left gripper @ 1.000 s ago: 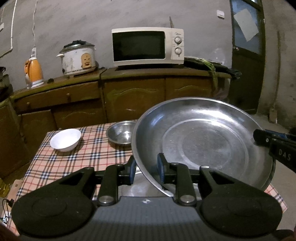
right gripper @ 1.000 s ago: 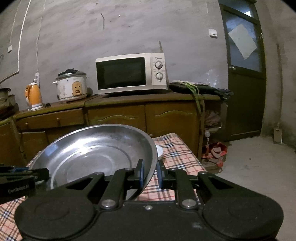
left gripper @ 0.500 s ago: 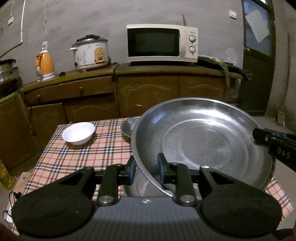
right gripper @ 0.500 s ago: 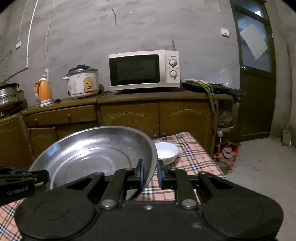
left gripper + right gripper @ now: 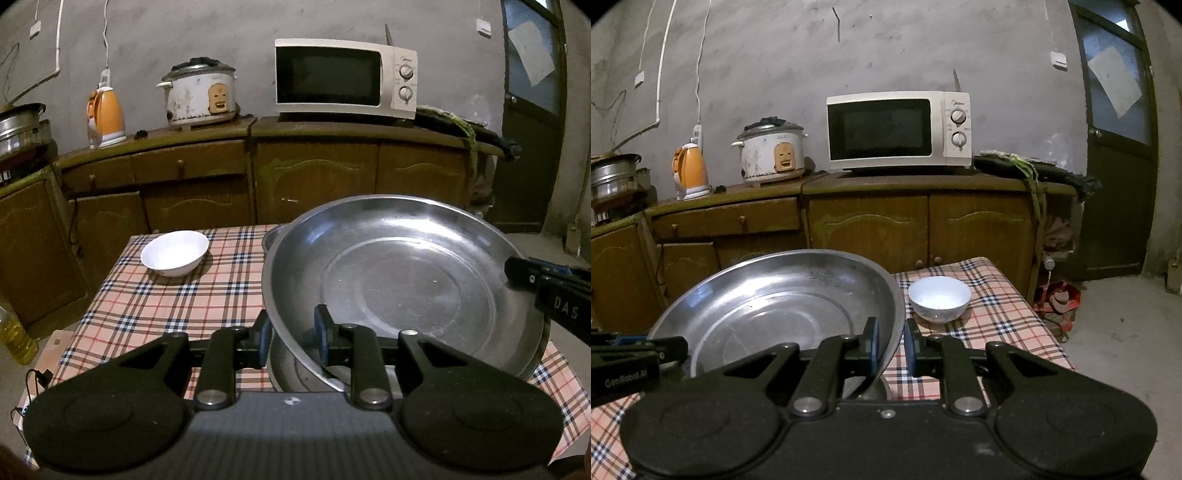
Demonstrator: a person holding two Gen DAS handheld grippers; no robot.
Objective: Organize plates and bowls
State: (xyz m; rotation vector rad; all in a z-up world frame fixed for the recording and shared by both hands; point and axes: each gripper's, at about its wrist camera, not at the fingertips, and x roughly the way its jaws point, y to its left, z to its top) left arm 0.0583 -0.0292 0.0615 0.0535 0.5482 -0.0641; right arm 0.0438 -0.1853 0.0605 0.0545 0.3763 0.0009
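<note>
Left wrist view: the left gripper (image 5: pixel 291 334) is clamped on the near-left rim of one big steel plate (image 5: pixel 402 284), one pad outside the rim and one inside. The plate hangs tilted over the right part of the table (image 5: pixel 147 306), which carries a checked cloth. The right gripper (image 5: pixel 517 273) reaches in from the right edge and grips the plate's opposite rim. Under the plate two more steel pieces show: the rim of a bowl (image 5: pixel 269 238) behind its far-left edge, and a second steel dish (image 5: pixel 295 376) directly below, between the left gripper's fingers; how deep either one is cannot be told. One white bowl (image 5: pixel 174 252) stands alone on the cloth toward the far-left corner, well apart from the plate. On the cabinet behind stand one kettle (image 5: pixel 105 118), one rice cooker (image 5: pixel 199 94) and one microwave (image 5: pixel 345 77). One bottle (image 5: pixel 13 336) stands on the floor at the left.

Right wrist view: the right gripper (image 5: pixel 891 347) is closed on the plate's (image 5: pixel 775 306) right rim, the rim pinched between its two blue pads. The left gripper (image 5: pixel 674 345) holds the far-left rim. One white bowl (image 5: pixel 939 298) sits on the table (image 5: pixel 1008 321) just right of the plate, not touching it. A sliver of steel (image 5: pixel 875 391) shows under the plate. The counter holds the same three appliances, plus one steel pot (image 5: pixel 613 177) at the far left.
</note>
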